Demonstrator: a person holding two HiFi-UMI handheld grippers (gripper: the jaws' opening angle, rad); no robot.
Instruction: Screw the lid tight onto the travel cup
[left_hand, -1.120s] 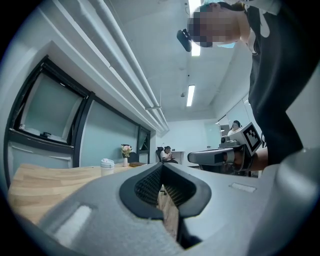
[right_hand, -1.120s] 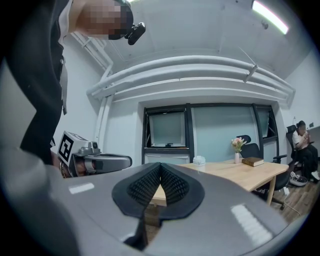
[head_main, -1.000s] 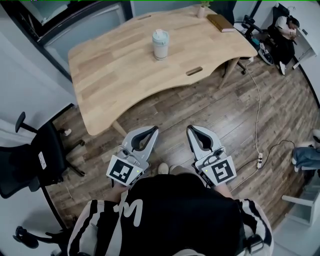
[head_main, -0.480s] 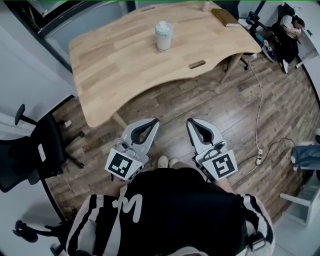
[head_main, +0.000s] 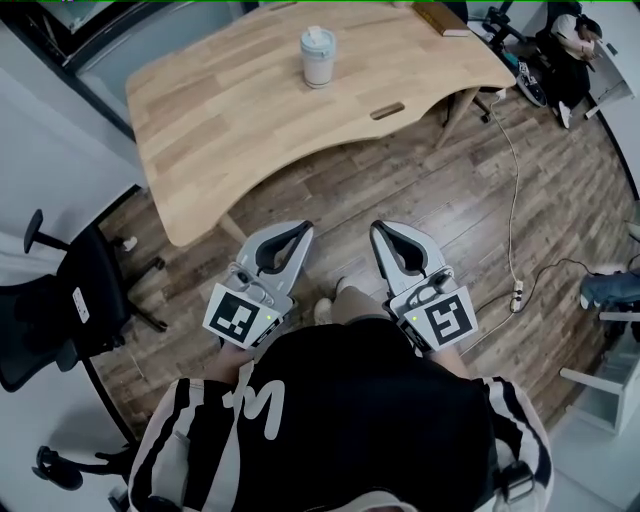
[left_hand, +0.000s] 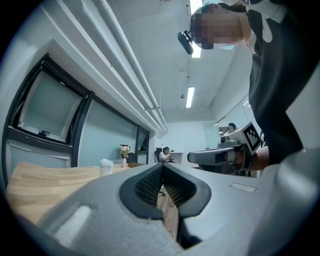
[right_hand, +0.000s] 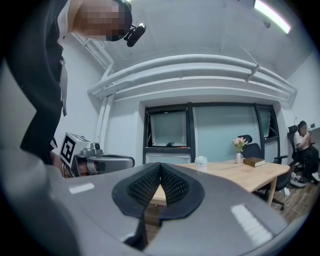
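Both grippers shut and empty, short of the surface.
The grey left gripper (head_main: 304, 229) and grey right gripper (head_main: 378, 230), jaws pressed together on nothing, sit side by side over open wood-plank floor (head_main: 400, 180), between a black office chair (head_main: 70, 320) and a white cable (head_main: 514, 200). Past the light wooden surface's (head_main: 220, 120) curved edge the pale lidded travel cup (head_main: 318, 58) stands alone. Only the gripper views show the flower vase (right_hand: 239, 148) beside the brown book (right_hand: 254, 161).

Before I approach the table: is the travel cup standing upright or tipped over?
Upright: the travel cup stands on the table, its top facing up.
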